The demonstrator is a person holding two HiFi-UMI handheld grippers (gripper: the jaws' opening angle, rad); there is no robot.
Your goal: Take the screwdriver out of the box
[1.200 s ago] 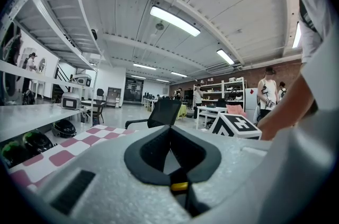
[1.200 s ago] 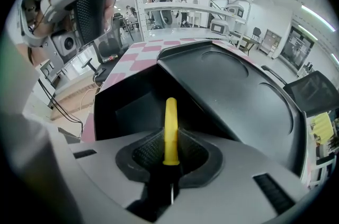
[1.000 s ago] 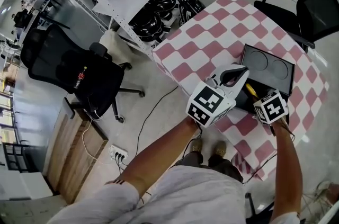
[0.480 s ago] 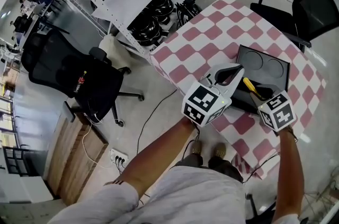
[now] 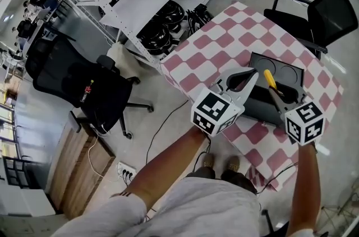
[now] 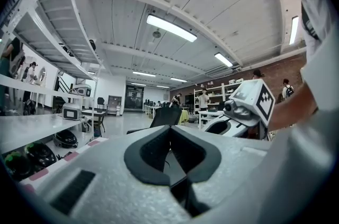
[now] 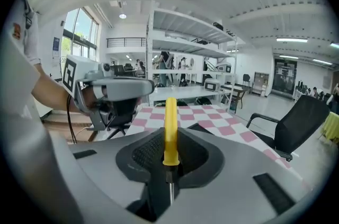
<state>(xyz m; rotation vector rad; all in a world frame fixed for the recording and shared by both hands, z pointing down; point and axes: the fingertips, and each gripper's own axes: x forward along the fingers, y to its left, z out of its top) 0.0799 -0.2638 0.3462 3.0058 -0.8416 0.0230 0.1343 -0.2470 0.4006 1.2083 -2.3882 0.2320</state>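
The right hand-held gripper (image 7: 169, 157) grips the screwdriver (image 7: 170, 122) by its shaft. The yellow handle juts ahead of its jaws, above the open black box (image 5: 261, 108) on the checkered desk (image 5: 224, 45). The box's contents are too dark to tell. The left hand-held gripper (image 6: 170, 133), jaws together and empty, hovers beside the box.

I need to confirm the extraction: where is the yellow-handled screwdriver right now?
At the right of the head view, the yellow-handled screwdriver is clamped in the right tool, over the open black box on the pink-checkered table.
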